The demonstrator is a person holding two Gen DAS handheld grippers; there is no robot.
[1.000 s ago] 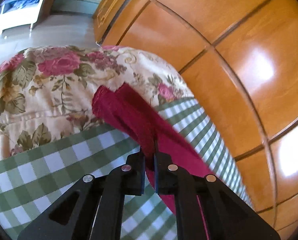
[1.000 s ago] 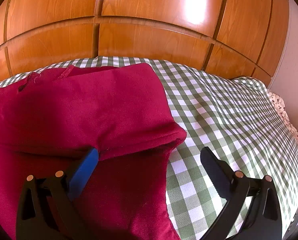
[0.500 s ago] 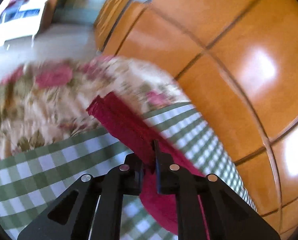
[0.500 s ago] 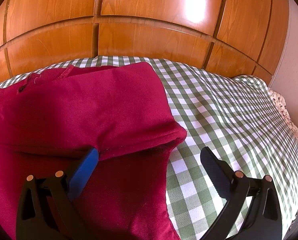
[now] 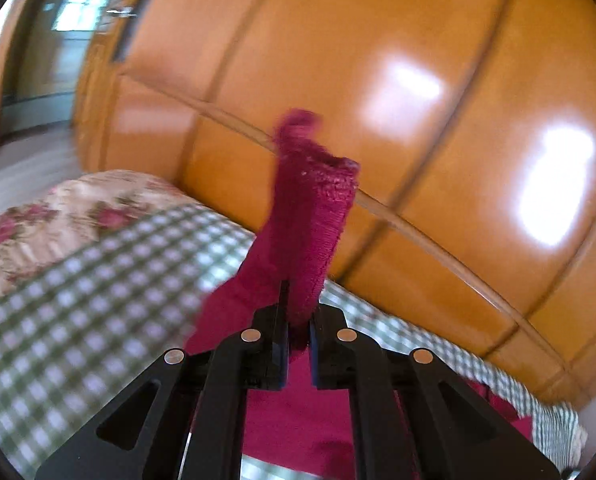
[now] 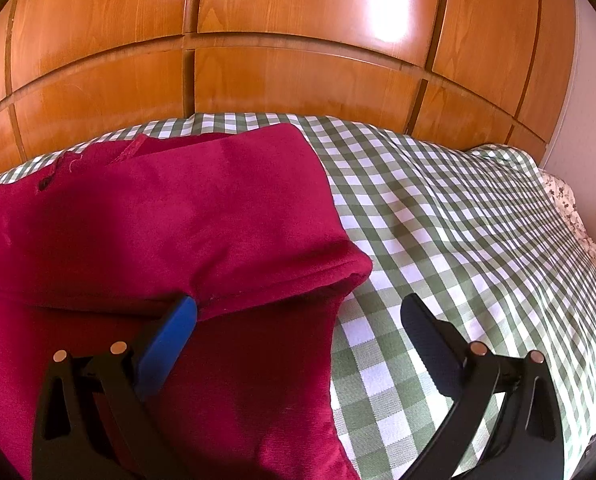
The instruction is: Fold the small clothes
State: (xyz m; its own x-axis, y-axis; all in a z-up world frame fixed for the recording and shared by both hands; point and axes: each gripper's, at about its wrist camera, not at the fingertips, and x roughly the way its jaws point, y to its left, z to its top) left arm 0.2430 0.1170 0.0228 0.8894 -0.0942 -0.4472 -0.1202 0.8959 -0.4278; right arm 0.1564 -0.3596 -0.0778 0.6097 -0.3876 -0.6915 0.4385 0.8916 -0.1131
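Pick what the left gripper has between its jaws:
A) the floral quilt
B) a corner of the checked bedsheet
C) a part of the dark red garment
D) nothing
C: the left gripper is shut on a strip of the dark red garment, lifted above the checked bedsheet.

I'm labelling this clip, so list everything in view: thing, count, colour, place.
Garment: one, dark red, on the check cloth; one end lifted in the left gripper.
Check cloth: one, green and white, covering the bed.
Floral cover: one, cream with pink roses, beyond the check cloth.
Wardrobe: one, orange wood panels, behind the bed.
Left gripper: one, black, shut on the garment.
Right gripper: one, black with a blue pad, open at the garment's folded edge.
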